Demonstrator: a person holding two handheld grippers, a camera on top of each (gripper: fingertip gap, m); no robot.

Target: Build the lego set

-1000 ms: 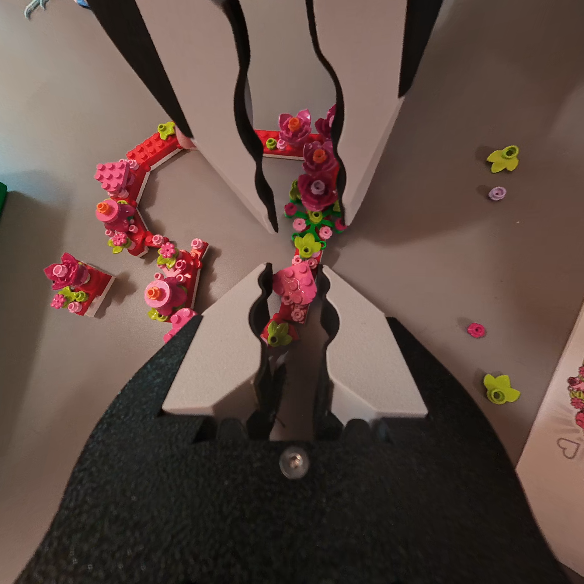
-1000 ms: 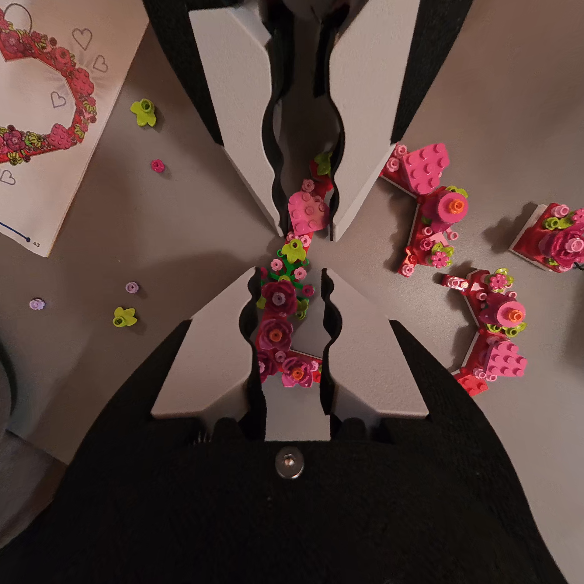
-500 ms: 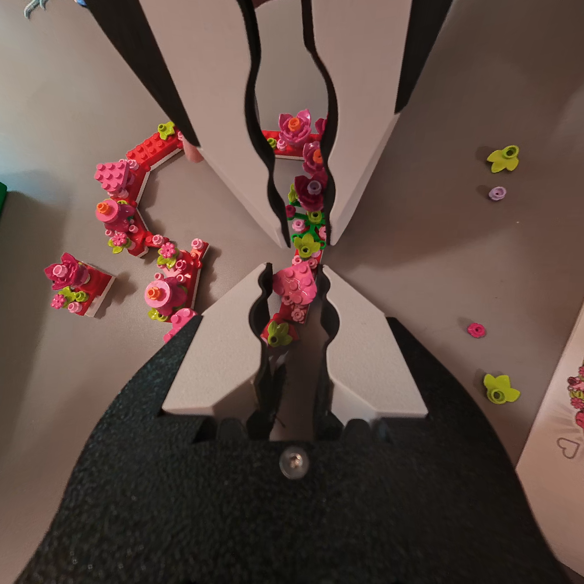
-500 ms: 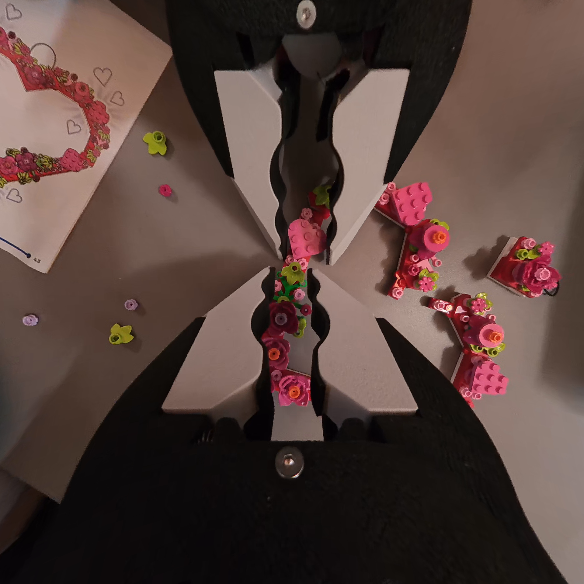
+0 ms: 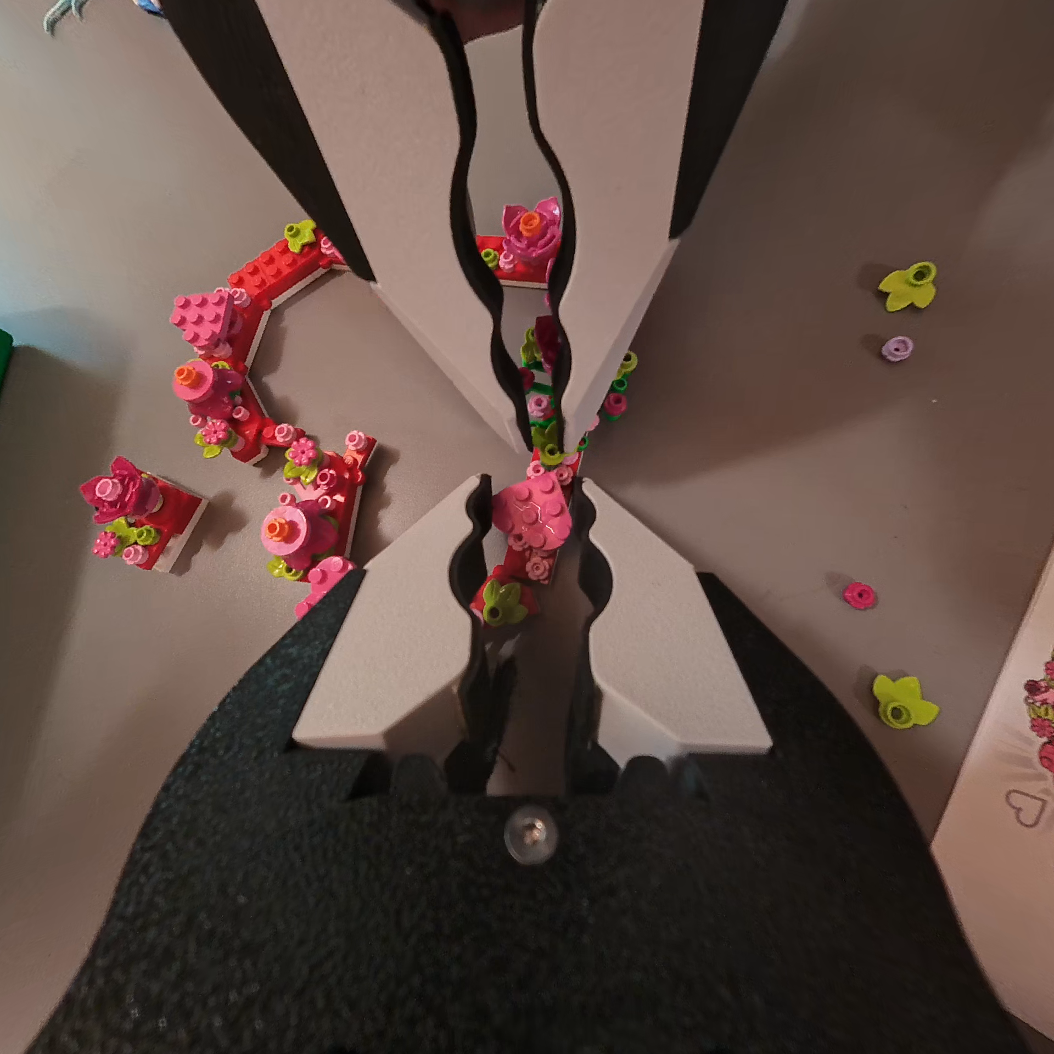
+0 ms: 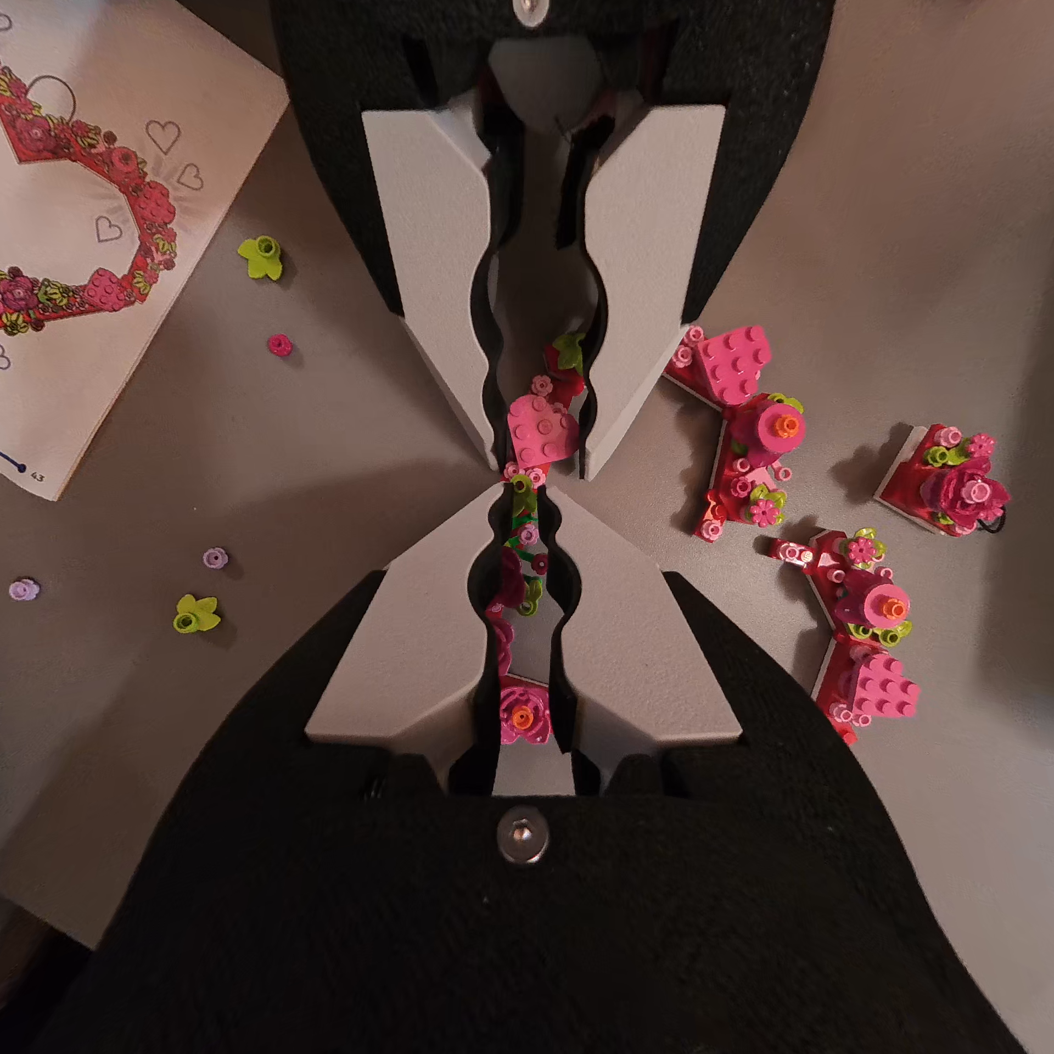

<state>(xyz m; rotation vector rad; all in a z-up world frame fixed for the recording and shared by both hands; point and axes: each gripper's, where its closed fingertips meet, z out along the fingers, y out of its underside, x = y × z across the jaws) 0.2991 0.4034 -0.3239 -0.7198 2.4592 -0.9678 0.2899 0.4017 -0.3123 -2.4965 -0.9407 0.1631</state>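
A long red Lego strip [image 5: 522,562] carries a pink heart brick [image 5: 533,516], leaves and dark pink roses. My left gripper [image 5: 533,485] is shut on the strip's heart end. My right gripper [image 6: 525,487] is shut on the strip's rose end [image 6: 520,716]. The two grippers meet tip to tip over the grey table. In the left wrist view the right gripper [image 5: 544,442] comes in from the top. In the right wrist view the left gripper [image 6: 539,467] comes in from the top around the heart brick [image 6: 542,433]. The fingers hide much of the strip.
Other flowered red segments lie beside the strip [image 5: 228,365] [image 5: 319,502] [image 5: 137,519], also shown in the right wrist view [image 6: 741,428] [image 6: 855,616] [image 6: 947,485]. Loose lime leaves [image 5: 907,285] [image 5: 904,701], a lilac flower [image 5: 897,348] and a magenta flower [image 5: 858,596] lie near the instruction booklet [image 6: 85,228]. Left and right tips are no more than a few centimetres apart. It is some 9 cm from my left tips to the magenta flower [image 5: 858,596]. The right camera catches it too, in the right wrist view [image 6: 281,346].
My right gripper has narrowed its jaws onto the rose end of the strip and come closer to the left gripper's tips. The left gripper has kept its hold and place.
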